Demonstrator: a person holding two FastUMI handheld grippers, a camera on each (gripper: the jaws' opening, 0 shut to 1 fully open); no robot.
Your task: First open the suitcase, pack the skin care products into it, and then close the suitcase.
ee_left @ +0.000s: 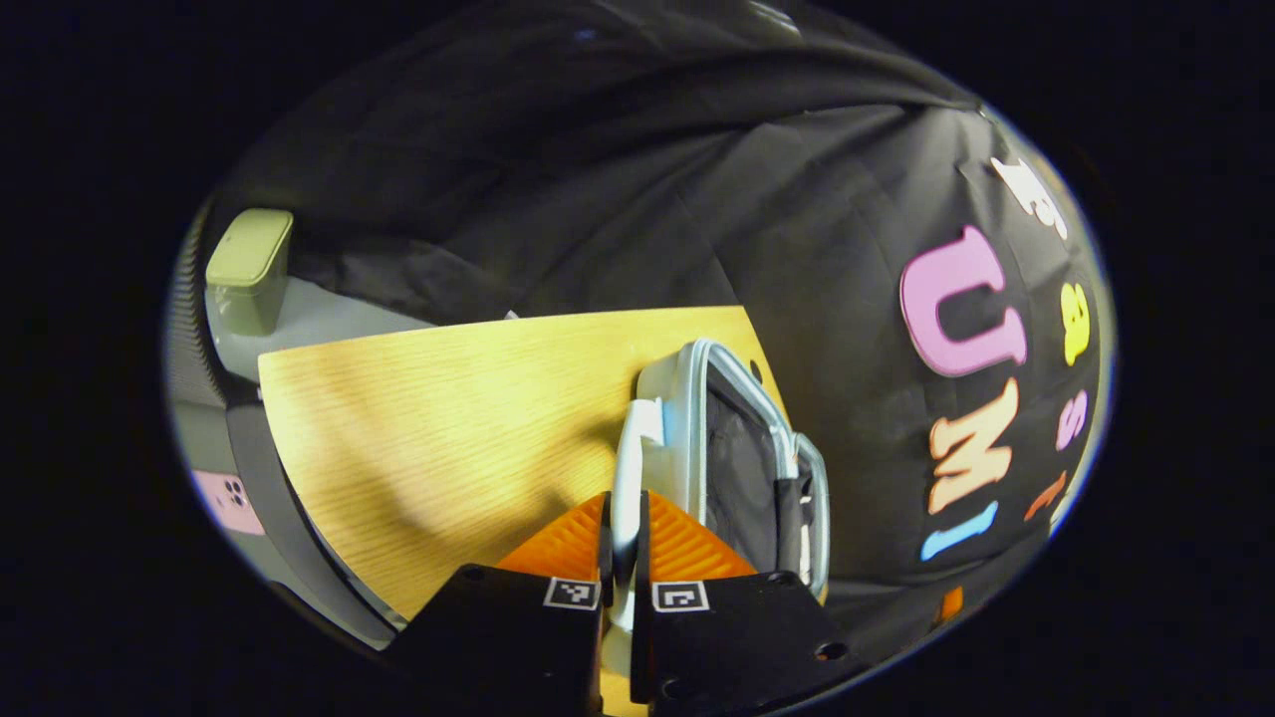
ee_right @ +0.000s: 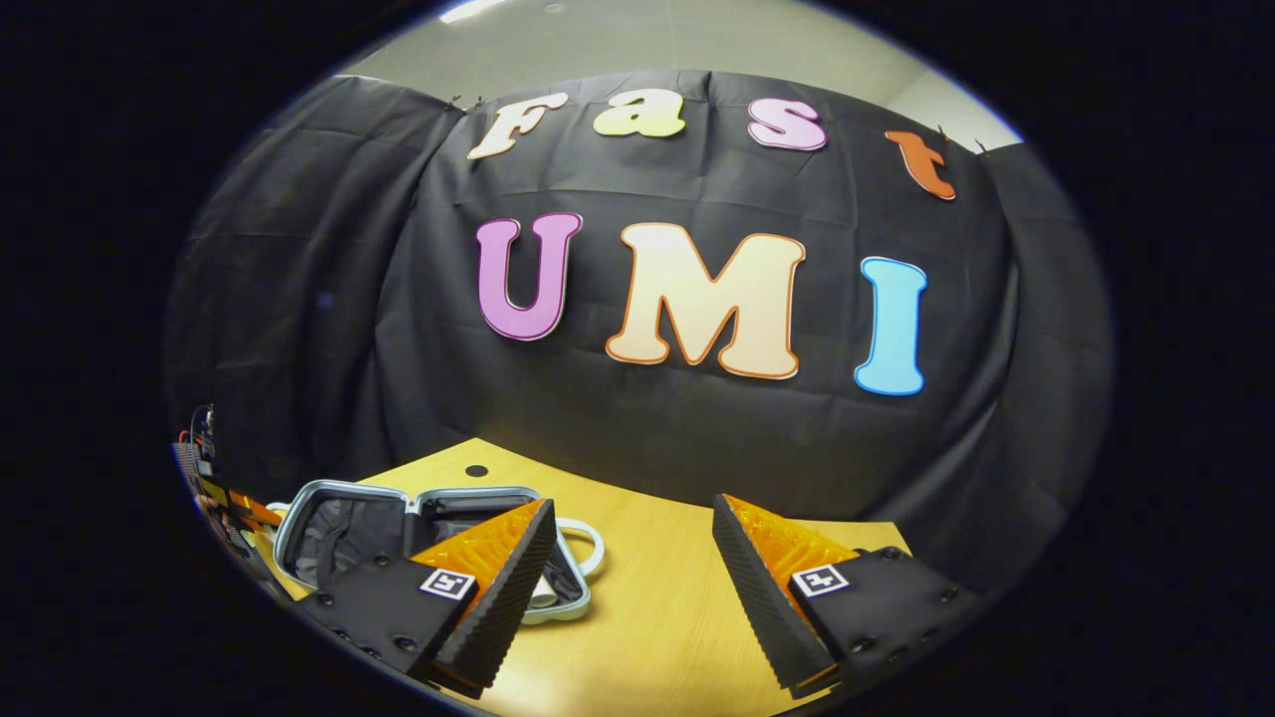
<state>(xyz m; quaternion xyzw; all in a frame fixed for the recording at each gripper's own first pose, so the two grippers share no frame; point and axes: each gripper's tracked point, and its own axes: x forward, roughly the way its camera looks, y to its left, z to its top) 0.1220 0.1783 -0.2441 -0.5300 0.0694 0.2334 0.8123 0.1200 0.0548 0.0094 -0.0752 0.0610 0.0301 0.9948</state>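
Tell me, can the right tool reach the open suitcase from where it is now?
Probably yes. The right tool is open and holds nothing, and the suitcase lies open on the table just to its left. Nothing stands between them. The left tool is already shut on the suitcase handle.

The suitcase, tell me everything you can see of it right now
The suitcase is a small hard-shell case, pale grey-blue with rounded corners and a light rim. It lies open on the wooden table, showing a dark fabric lining; a small pale item sits near its front edge, though what it is I cannot tell. A white loop handle sticks out from one side. In the left gripper view the left gripper is shut on that handle, fingers on either side of it.
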